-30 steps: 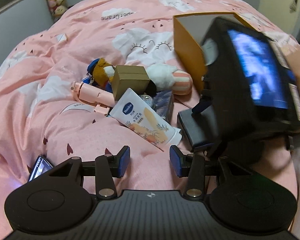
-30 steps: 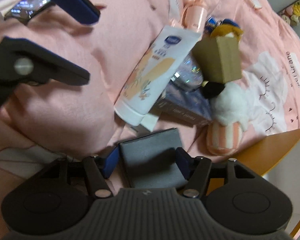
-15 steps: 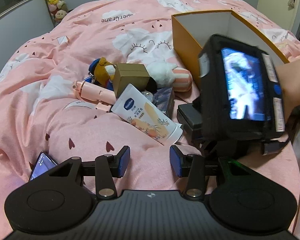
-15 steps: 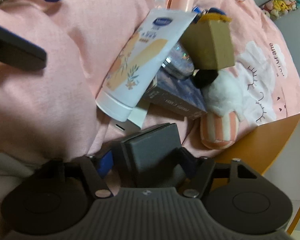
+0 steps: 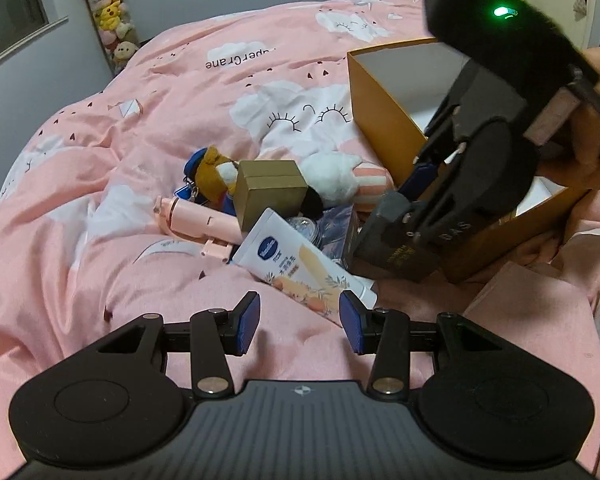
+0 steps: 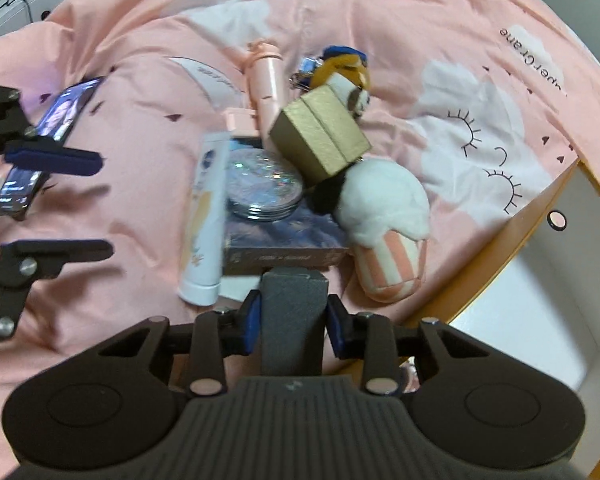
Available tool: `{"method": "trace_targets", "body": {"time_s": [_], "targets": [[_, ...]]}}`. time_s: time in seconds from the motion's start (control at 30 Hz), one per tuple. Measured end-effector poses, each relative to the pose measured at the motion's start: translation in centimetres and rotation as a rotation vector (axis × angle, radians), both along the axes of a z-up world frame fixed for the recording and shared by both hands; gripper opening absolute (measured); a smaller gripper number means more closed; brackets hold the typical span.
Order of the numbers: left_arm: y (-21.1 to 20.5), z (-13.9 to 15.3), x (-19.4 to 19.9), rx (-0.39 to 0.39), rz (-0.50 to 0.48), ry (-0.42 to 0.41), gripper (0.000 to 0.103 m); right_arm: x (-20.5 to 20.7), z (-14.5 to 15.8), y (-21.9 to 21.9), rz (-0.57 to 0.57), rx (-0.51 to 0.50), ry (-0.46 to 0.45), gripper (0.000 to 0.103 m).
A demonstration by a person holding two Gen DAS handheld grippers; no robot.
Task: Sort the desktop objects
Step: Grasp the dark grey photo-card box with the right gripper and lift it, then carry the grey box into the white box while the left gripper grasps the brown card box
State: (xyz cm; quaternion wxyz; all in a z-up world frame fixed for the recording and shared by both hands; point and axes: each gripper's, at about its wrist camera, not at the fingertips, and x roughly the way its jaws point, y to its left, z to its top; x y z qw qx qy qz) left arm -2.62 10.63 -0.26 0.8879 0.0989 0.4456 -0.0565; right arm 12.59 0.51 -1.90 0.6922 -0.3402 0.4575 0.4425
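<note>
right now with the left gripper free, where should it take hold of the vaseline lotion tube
Grip the Vaseline lotion tube across its flat middle, coming from above with the open left gripper. It lies flat on the pink duvet, capped end nearest the jaws; its far end is tucked under the gold box, so the near half is probably easiest to reach.

Two tools: the left tool (image 5: 299,322) and the right tool (image 6: 293,322). Two plush toys: a white one (image 6: 384,216) at 3 o'clock of the pile and an orange one (image 6: 340,70) at 12 o'clock. One each: gold box (image 6: 320,140), grey box (image 6: 294,312), lotion tube (image 6: 204,220), pink stick (image 6: 266,88), phone (image 6: 46,140), orange carton (image 5: 384,120).
</note>
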Motion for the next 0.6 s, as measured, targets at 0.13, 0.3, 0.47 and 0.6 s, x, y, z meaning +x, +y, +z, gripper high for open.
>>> {"method": "trace_targets", "body": {"time_s": [0.13,0.3,0.47,0.6], "targets": [[-0.4,-0.2,0.3,0.000,-0.011,0.004,0.051,0.0,-1.7,0.9,0.048,-0.054,-0.036,0.038],[-0.9,-0.2,0.9,0.008,-0.034,0.000,0.051,0.4,-1.1,0.3,0.051,-0.034,-0.013,0.037],[-2.1,-0.2,1.8,0.058,-0.093,-0.017,0.051,1.4,2.8,-2.4,-0.010,0.152,0.060,0.036],[-4.7,-1.1,2.6,0.211,-0.161,-0.045,0.051,1.6,7.6,-6.0,-0.088,0.347,0.008,0.035]]}}
